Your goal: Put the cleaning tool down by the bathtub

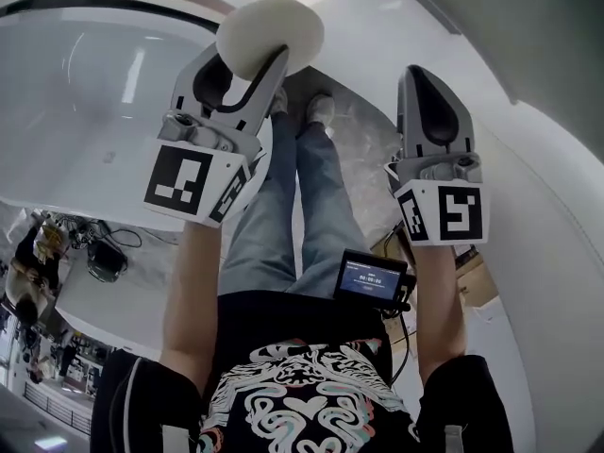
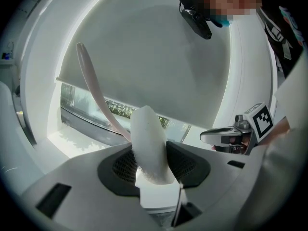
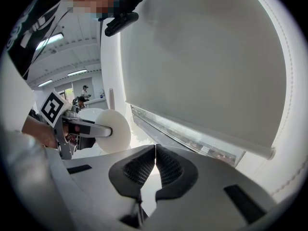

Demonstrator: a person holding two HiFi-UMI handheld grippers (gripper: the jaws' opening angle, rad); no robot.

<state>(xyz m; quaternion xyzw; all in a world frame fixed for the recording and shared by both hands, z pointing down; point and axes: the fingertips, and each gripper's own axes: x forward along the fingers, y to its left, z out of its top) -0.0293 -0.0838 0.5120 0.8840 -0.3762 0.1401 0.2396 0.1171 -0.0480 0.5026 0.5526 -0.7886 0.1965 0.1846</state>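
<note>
Two risks to weigh. Head view: left gripper [image 1: 253,64] clamped on the round white sponge [image 1: 274,28], held up near the bathtub [image 1: 85,83] rim; right gripper [image 1: 432,91] alongside, carrying nothing. Left gripper view: pinched only by the soft foam edge, pinkish handle [image 2: 94,88] sticking out free, so could well twist or slip out. Right gripper view: jaws pressed together, no help in catching a drop; might land inside the tub instead of beside it.

The bathtub [image 1: 85,92] blocks the left; floor [image 1: 363,154] beside the legs [image 1: 311,206] lies open.
</note>
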